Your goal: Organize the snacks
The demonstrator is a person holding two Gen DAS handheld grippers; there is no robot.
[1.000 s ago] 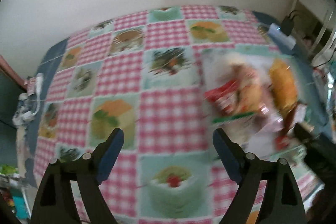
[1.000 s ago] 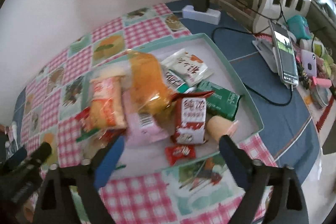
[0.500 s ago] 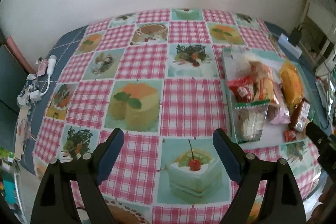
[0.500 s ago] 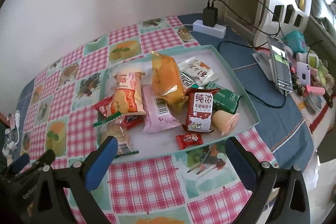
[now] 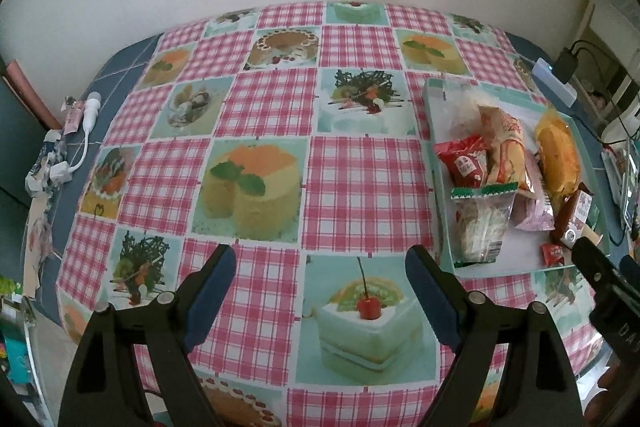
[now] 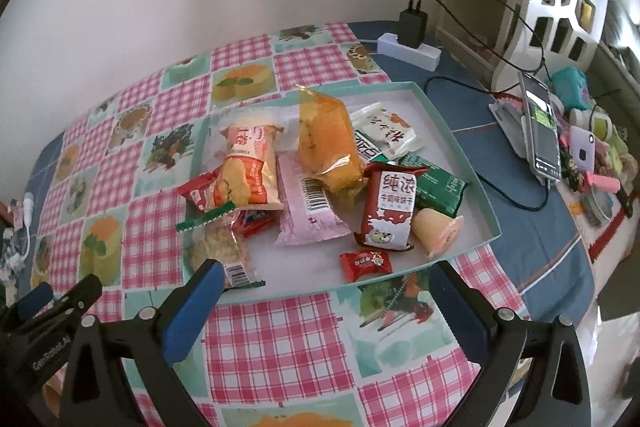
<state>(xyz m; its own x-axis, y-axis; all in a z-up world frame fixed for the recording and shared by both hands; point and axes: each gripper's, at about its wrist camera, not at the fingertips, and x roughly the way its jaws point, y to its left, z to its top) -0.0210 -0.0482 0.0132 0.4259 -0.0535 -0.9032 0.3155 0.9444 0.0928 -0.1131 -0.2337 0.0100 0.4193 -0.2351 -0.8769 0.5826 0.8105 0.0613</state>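
Above the checked tablecloth (image 5: 360,183), 2 wide, empty hand-held grippers (image 5: 316,277) (image 6: 324,291); snack tray (image 6: 472,163) alongside.

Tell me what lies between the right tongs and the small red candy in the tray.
Right wrist view: only the tray's near rim and bare tray floor separate the right tongs from the red candy.

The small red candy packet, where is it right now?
In the right wrist view, the small red candy packet lies alone near the tray's front rim, just below the dark red biscuit pack and left of the peach jelly cup.
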